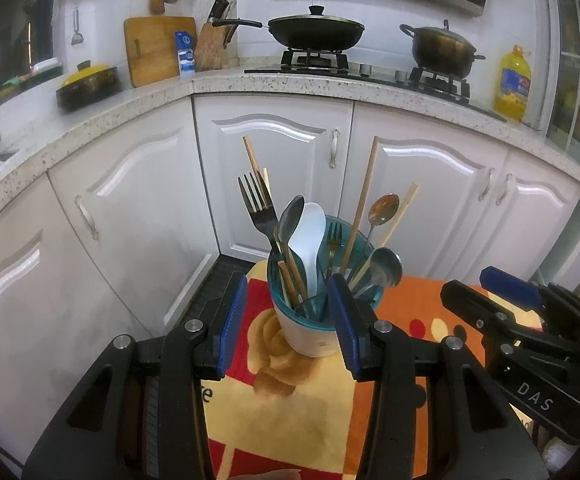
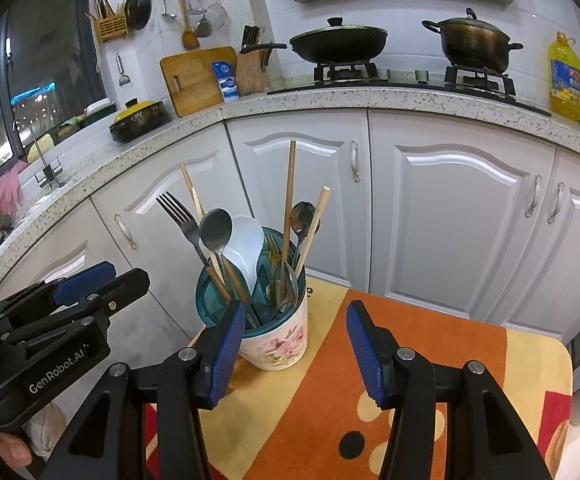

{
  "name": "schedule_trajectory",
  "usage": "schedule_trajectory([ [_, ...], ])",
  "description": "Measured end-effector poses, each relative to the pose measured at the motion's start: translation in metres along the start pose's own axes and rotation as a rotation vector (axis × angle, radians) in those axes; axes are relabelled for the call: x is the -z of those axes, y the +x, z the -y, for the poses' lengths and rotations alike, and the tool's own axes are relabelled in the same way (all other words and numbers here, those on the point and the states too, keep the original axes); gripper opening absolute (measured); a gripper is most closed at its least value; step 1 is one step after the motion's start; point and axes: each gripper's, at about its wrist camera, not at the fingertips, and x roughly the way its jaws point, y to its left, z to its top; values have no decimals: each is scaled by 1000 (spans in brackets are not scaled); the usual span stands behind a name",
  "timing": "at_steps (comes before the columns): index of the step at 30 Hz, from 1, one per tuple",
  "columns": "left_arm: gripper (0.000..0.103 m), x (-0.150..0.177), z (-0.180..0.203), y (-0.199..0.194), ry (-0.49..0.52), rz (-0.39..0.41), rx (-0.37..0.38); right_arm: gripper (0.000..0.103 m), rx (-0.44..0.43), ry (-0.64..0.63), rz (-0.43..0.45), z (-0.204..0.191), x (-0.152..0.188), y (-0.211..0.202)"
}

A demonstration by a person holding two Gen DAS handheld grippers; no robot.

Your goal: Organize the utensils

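Note:
A white floral utensil holder [image 2: 278, 344] with a teal insert stands on a small table covered by a colourful cloth [image 2: 429, 344]. It holds forks, metal spoons, a white plastic spoon [image 1: 309, 236] and several wooden chopsticks. My left gripper [image 1: 291, 320] is open just in front of the holder [image 1: 309, 334], with nothing between its blue pads. My right gripper [image 2: 295, 346] is open too; the holder sits beyond its left pad, untouched. Each gripper shows at the edge of the other's view: the right gripper [image 1: 489, 292] and the left gripper [image 2: 102, 276].
White cabinet doors [image 2: 449, 220] rise close behind the table under a speckled counter [image 2: 329, 100]. On the counter are a wok [image 2: 337, 42], a pot [image 2: 473, 42], an oil bottle [image 2: 565, 76], a knife block and a cutting board. A sink [image 2: 38, 172] lies far left.

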Motion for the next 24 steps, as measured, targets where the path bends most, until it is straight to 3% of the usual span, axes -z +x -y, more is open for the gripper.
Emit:
schedule_trajectory([
  [24, 41, 0, -2, -1, -7, -4, -13, 51, 6, -17, -4, -4, -2, 1],
])
